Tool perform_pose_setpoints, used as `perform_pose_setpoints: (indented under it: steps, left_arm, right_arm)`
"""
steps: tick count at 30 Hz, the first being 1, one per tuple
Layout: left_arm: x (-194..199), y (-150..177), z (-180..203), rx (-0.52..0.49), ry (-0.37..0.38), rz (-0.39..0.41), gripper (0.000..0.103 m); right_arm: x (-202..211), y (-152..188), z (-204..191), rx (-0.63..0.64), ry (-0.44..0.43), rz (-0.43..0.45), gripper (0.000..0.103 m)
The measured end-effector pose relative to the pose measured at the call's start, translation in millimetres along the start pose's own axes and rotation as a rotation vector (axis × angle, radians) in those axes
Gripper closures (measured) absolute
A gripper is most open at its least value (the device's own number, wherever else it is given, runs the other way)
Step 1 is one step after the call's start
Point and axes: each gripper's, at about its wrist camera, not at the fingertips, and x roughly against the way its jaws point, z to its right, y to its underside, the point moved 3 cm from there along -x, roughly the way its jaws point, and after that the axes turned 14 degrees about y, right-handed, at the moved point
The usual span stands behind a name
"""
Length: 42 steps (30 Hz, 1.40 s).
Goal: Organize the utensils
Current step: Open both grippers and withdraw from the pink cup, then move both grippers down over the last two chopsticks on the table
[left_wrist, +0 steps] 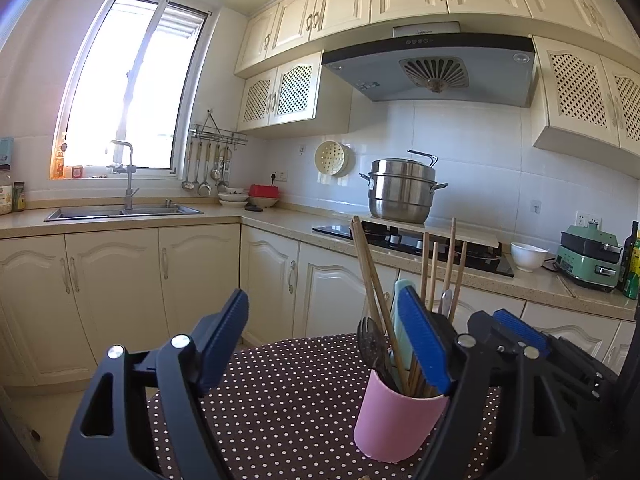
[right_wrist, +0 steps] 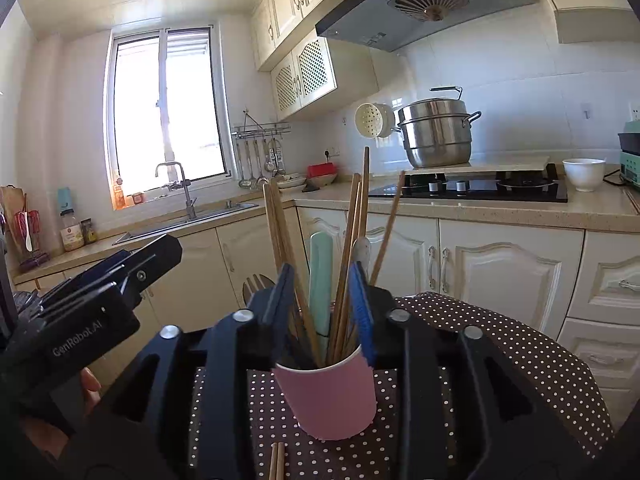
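Chopstick ends (right_wrist: 277,461), a wooden pair, are seen at the near edge of the dotted tablecloth (right_wrist: 520,344), just in front of the pink cup (right_wrist: 332,396). Nearest the right wrist camera, the right gripper (right_wrist: 326,312) is shown with its jaws parted on either side of the cup's contents; its blue pad (right_wrist: 362,312) lies close beside the utensils, and whether it touches them cannot be told. Nothing is seen clamped. The left gripper (left_wrist: 332,340) is spread wide and holds nothing; its right pad (left_wrist: 426,344) stands just beside the cup rim, and its left pad (left_wrist: 226,336) is well apart over the cloth. The cup stands upright on the cloth and is filled with wooden chopsticks (right_wrist: 352,240), a pale green handle (right_wrist: 321,280), a dark slotted spoon (left_wrist: 372,344) and a wooden fork (right_wrist: 256,284). Beyond the table, cream cabinets (left_wrist: 120,280) are set beneath a counter (left_wrist: 280,222). Farther off, a sink (left_wrist: 120,211) lies at left, a black hob (left_wrist: 412,240) with a steel steamer pot (left_wrist: 400,192) at centre, and a white bowl (left_wrist: 528,256) at right.
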Motion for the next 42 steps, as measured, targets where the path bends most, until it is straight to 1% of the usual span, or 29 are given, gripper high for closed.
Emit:
perform_pose_setpoints:
  steps: [1, 2, 5, 10, 15, 18, 20, 23, 24, 25, 26, 28, 29, 32, 33, 35, 38, 42]
  left_arm:
    - [3, 0, 0, -0.001, 0.000, -0.002, 0.026]
    - [5, 0, 1, -0.002, -0.003, -0.001, 0.026]
    - [13, -1, 2, 0.001, 0.001, -0.008, 0.026]
    - [26, 2, 7, 0.018, 0.009, -0.041, 0.024]
    - [34, 13, 15, 0.025, 0.020, -0.099, 0.023]
    - [37, 23, 19, 0.025, 0.023, -0.154, 0.023]
    - [36, 29, 21, 0.032, 0.039, -0.198, 0.023]
    - [31, 45, 21, 0.061, 0.067, -0.312, 0.023]
    - [28, 50, 21, 0.074, 0.081, -0.358, 0.023]
    - [23, 59, 20, 0.097, 0.096, -0.428, 0.023]
    - [20, 65, 20, 0.112, 0.104, -0.467, 0.023]
    - [11, 83, 16, 0.173, 0.125, -0.584, 0.023]
    - [7, 92, 16, 0.199, 0.131, -0.632, 0.023]
    - [-2, 116, 12, 0.260, 0.138, -0.750, 0.023]
    - [-4, 123, 12, 0.275, 0.134, -0.780, 0.023]
    - [-7, 133, 13, 0.266, 0.120, -0.818, 0.023]
    - [-7, 148, 15, 0.225, 0.081, -0.862, 0.023]
    - [-10, 161, 15, 0.215, 0.055, -0.905, 0.023]
  right_arm:
    - [3, -1, 0, 0.001, 0.004, 0.007, 0.060]
    - [6, -2, 1, 0.001, 0.007, 0.012, 0.059]
    - [13, -4, 2, 0.001, 0.010, 0.003, 0.059]
    - [28, -4, 6, 0.027, 0.033, -0.014, 0.057]
    - [33, 5, 10, 0.047, 0.058, -0.086, 0.053]
    - [33, 13, 14, 0.057, 0.075, -0.145, 0.050]
    - [34, 21, 17, 0.066, 0.091, -0.186, 0.048]
    - [33, 34, 22, 0.077, 0.101, -0.258, 0.045]
    - [33, 39, 23, 0.085, 0.109, -0.284, 0.044]
    - [32, 43, 25, 0.090, 0.115, -0.307, 0.043]
    - [31, 50, 27, 0.096, 0.118, -0.344, 0.043]
    - [30, 59, 30, 0.105, 0.125, -0.387, 0.040]
    - [30, 65, 32, 0.110, 0.129, -0.411, 0.038]
    - [30, 76, 41, 0.091, 0.136, -0.450, 0.037]
    - [31, 79, 44, 0.082, 0.135, -0.463, 0.037]
    - [31, 85, 49, 0.074, 0.142, -0.478, 0.037]
    - [31, 90, 53, 0.067, 0.146, -0.491, 0.037]
    - [30, 97, 55, 0.064, 0.148, -0.504, 0.037]
